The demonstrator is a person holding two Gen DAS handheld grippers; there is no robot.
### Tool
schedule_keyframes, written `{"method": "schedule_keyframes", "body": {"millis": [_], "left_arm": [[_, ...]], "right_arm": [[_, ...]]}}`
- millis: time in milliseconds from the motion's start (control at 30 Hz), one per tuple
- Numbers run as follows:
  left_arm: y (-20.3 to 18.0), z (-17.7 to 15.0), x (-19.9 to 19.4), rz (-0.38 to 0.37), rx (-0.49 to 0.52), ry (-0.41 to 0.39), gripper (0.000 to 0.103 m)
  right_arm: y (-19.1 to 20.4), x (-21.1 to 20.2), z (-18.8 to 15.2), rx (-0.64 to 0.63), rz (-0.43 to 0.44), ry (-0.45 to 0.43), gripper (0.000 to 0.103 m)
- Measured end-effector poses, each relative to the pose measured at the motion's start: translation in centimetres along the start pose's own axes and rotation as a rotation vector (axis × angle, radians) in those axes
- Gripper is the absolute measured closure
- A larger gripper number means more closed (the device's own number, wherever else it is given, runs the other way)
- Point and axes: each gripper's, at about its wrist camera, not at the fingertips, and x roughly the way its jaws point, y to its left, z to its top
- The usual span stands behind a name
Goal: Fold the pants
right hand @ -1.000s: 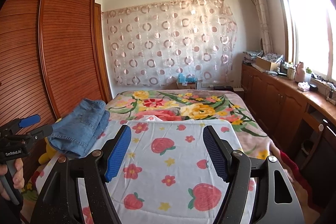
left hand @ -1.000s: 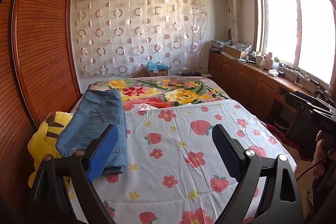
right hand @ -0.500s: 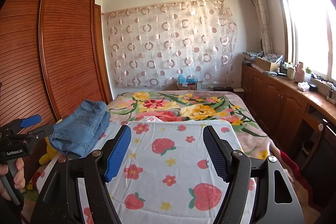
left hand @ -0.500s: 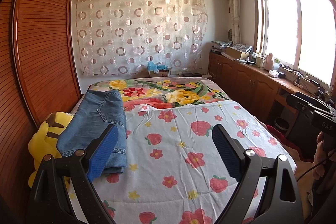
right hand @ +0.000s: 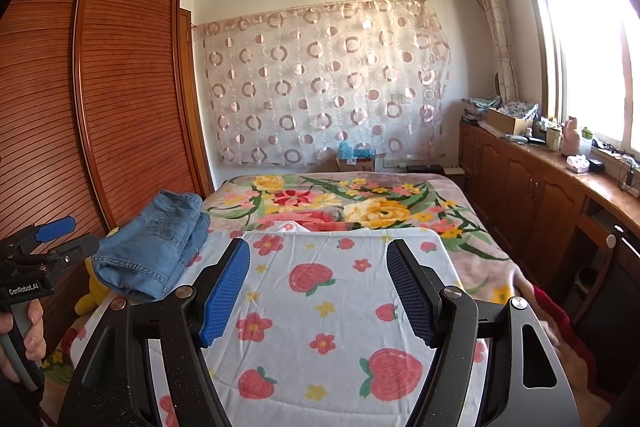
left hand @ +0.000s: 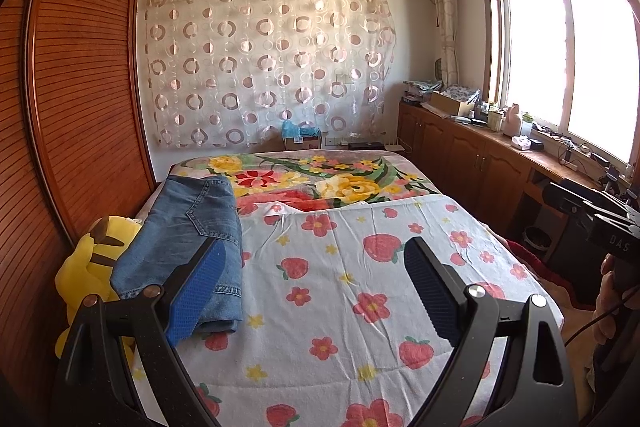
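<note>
Jeans (left hand: 188, 235) folded, on bed's left edge beside wardrobe (left hand: 80, 99), long axis running head to foot. Strawberry sheet (left hand: 352, 291) covers near half, floral blanket (left hand: 312, 179) beyond. Left gripper (left hand: 312, 291) and right gripper (right hand: 318, 291): jaws wide apart, empty

The pants (left hand: 188, 239) are blue denim jeans, folded into a compact, layered rectangle with stitched seams and a hem showing at the near end. They lie flat along the bed's left edge, lengthwise from near to far, partly overlapping a yellow plush toy (left hand: 90, 267).
</note>
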Motion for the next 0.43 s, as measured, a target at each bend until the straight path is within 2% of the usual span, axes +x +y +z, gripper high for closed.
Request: {"method": "schedule_keyframes", "body": {"millis": [433], "left_arm": [[0.03,0.26,-0.12,0.001,-0.001,-0.003,0.012]], "right_arm": [[0.35,0.0,-0.04,-0.004,-0.001,-0.002,0.03]]}}
